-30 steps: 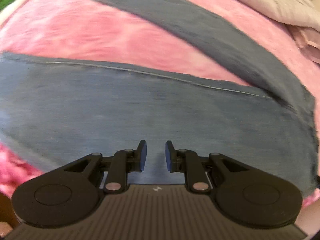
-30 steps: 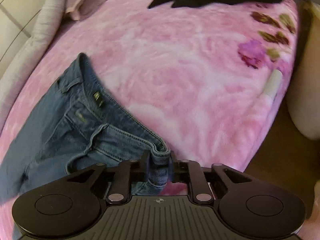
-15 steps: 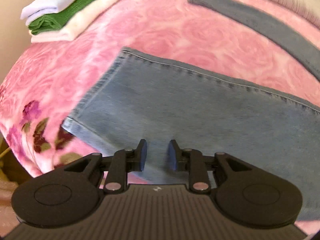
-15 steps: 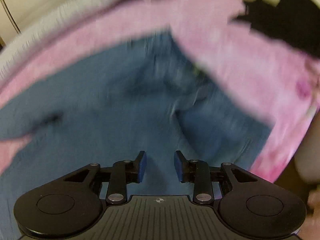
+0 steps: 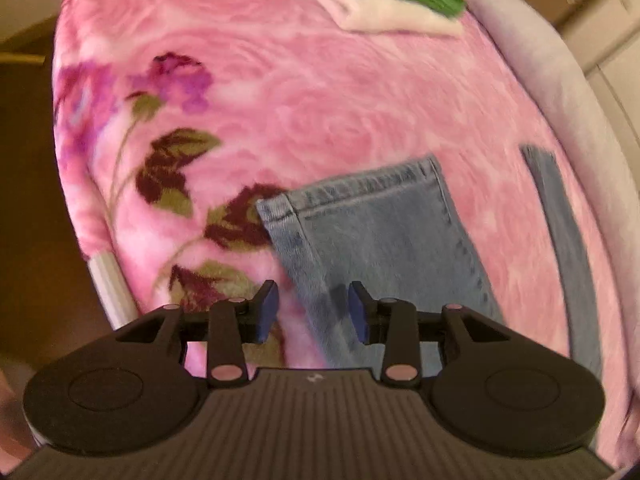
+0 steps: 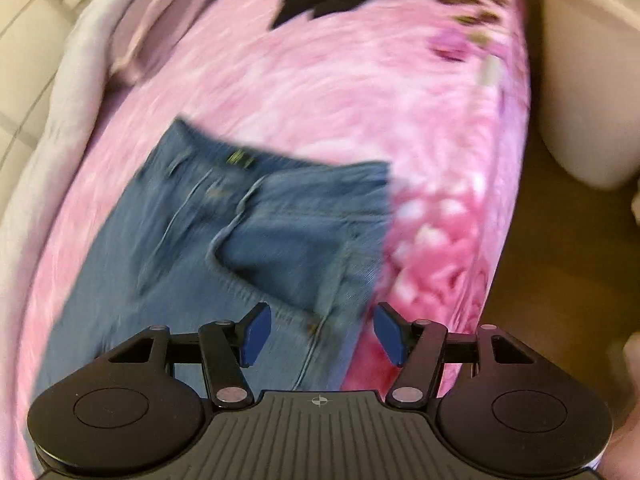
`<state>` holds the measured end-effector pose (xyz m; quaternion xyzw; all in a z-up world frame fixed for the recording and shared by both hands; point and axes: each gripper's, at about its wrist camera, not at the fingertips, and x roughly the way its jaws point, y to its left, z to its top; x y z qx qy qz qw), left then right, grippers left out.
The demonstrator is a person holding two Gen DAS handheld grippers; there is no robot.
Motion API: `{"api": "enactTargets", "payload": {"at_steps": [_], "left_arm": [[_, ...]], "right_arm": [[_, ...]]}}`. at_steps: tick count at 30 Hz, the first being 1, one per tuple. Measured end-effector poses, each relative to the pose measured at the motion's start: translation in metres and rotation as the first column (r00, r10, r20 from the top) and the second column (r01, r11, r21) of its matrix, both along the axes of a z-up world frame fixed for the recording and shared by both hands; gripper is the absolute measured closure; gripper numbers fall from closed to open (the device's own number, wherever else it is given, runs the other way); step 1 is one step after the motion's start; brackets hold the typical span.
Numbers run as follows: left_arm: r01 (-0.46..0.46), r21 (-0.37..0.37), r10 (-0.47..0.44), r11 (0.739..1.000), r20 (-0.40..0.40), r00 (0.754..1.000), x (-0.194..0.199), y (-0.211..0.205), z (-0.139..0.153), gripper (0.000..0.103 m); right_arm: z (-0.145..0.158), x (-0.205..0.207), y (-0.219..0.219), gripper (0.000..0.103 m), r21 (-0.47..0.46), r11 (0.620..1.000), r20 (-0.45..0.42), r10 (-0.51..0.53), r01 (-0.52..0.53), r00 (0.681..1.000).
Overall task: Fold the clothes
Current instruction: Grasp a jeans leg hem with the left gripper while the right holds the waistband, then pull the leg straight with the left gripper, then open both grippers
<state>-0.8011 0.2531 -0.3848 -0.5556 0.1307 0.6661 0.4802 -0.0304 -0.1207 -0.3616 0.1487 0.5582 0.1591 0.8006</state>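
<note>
Both tools had swung apart along the jeans [image 6: 224, 248]: the right tool [image 6: 320, 334], earlier clamped on the waistband, now hovered open-jawed above it, while the left tool [image 5: 312, 312] hung open over the leg hem [image 5: 360, 196]. Jeans lay flat on the pink bed [image 5: 320, 92], seemingly spread for folding.

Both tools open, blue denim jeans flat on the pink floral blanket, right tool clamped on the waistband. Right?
Not quite: the right tool is not clamped on the waistband. The right wrist view shows its jaws wide apart above the blue denim jeans, holding nothing. The rest stands: the left tool is open too, over the leg hem end, and the jeans lie flat on the pink floral blanket.
</note>
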Motion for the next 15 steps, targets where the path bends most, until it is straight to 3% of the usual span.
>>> {"api": "enactTargets", "payload": {"at_steps": [1, 2, 5, 6, 7, 10, 15], "left_arm": [[-0.001, 0.005, 0.001, 1.000, -0.006, 1.000, 0.000, 0.002, -0.001, 0.073], [0.002, 0.012, -0.002, 1.000, -0.018, 1.000, 0.001, 0.004, -0.001, 0.091], [0.046, 0.020, -0.044, 0.999, -0.056, 0.997, 0.003, 0.007, 0.001, 0.096], [0.077, 0.024, -0.074, 0.997, -0.094, 0.993, 0.007, 0.007, 0.004, 0.096], [0.126, 0.032, -0.120, 0.991, -0.152, 0.981, 0.014, 0.007, 0.008, 0.097], [0.225, 0.050, -0.205, 0.973, -0.255, 0.945, 0.020, -0.009, 0.024, 0.096], [0.265, -0.042, -0.265, 0.963, -0.321, 0.909, 0.012, -0.024, 0.004, 0.091]], "right_arm": [[-0.001, 0.006, -0.005, 0.042, 0.007, 1.000, -0.008, -0.019, 0.019, 1.000], [-0.004, 0.011, -0.007, 0.042, 0.010, 0.999, -0.011, -0.031, 0.031, 0.999], [-0.003, 0.015, -0.005, 0.043, -0.020, 1.000, 0.003, 0.006, -0.006, 1.000], [-0.002, 0.015, -0.004, 0.055, -0.031, 0.999, 0.008, 0.020, -0.019, 1.000], [-0.002, 0.016, -0.003, 0.089, -0.041, 0.999, 0.013, 0.033, -0.033, 0.999], [0.000, 0.019, 0.000, 0.093, -0.074, 0.995, 0.026, 0.075, -0.073, 0.997], [0.004, 0.024, 0.005, 0.093, -0.130, 0.982, 0.045, 0.146, -0.139, 0.988]]}}
